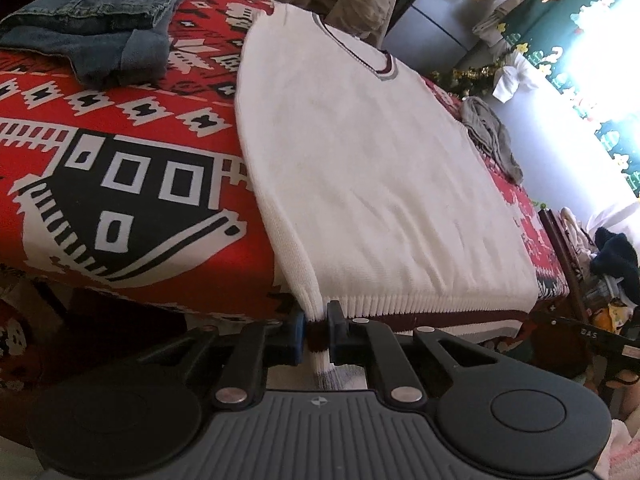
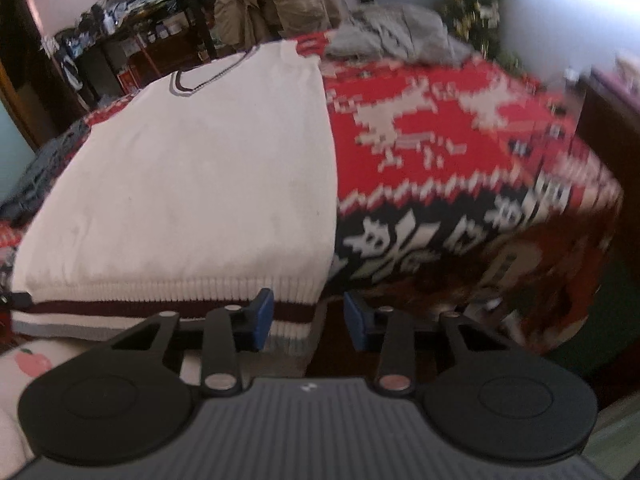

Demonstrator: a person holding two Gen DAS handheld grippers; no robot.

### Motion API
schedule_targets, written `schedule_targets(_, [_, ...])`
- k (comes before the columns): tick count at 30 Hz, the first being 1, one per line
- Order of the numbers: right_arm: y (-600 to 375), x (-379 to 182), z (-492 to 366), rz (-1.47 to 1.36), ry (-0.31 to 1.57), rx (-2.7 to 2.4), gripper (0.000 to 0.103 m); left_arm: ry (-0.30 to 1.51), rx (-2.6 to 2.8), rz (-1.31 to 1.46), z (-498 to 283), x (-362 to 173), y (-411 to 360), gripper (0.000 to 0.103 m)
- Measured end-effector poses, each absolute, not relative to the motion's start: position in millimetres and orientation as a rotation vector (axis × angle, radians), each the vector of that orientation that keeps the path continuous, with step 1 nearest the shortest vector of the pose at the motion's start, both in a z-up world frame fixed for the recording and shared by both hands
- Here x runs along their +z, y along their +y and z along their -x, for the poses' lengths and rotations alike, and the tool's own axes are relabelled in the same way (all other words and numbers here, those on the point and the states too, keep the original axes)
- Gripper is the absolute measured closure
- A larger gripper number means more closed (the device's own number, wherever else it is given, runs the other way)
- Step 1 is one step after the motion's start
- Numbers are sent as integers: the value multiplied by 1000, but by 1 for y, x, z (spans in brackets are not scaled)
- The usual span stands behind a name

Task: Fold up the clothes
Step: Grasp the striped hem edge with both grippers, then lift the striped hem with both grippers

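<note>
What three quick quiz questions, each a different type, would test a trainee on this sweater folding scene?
1. True or false: the left gripper is pinching the hem of the white sweater.
2. What lies folded at the far corner of the red blanket? A) jeans B) towel C) pillow
3. Fill in: the right gripper is ___, with the sweater's hem corner between its fingers.

Key: 1 true. 2 A, the jeans. 3 open; the pads stand apart and do not yet press the hem.

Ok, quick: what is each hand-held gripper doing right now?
Left hand-held gripper: shut on the white sweater hem.
Right hand-held gripper: open, hem corner between its jaws, not pinched.
</note>
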State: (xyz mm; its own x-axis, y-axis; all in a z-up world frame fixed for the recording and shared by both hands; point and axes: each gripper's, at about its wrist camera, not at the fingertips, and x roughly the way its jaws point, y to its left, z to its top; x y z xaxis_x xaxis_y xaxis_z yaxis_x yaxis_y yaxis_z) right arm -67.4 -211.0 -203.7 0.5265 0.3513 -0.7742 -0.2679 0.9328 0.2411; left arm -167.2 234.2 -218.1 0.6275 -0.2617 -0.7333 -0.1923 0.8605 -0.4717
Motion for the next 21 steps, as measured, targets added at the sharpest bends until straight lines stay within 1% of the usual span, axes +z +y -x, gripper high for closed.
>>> schedule_targets(11, [-226, -239, 51, -284, 963, 467, 60, 942, -18, 589, 163, -225, 235, 92])
schedule_targets(13, [-229, -243, 49, -323, 957, 490, 60, 948, -17, 599, 163, -226, 236, 90])
schedule_targets(21, [-231, -229, 52, -375, 921, 574, 60, 947, -13, 595, 169, -221, 237, 90])
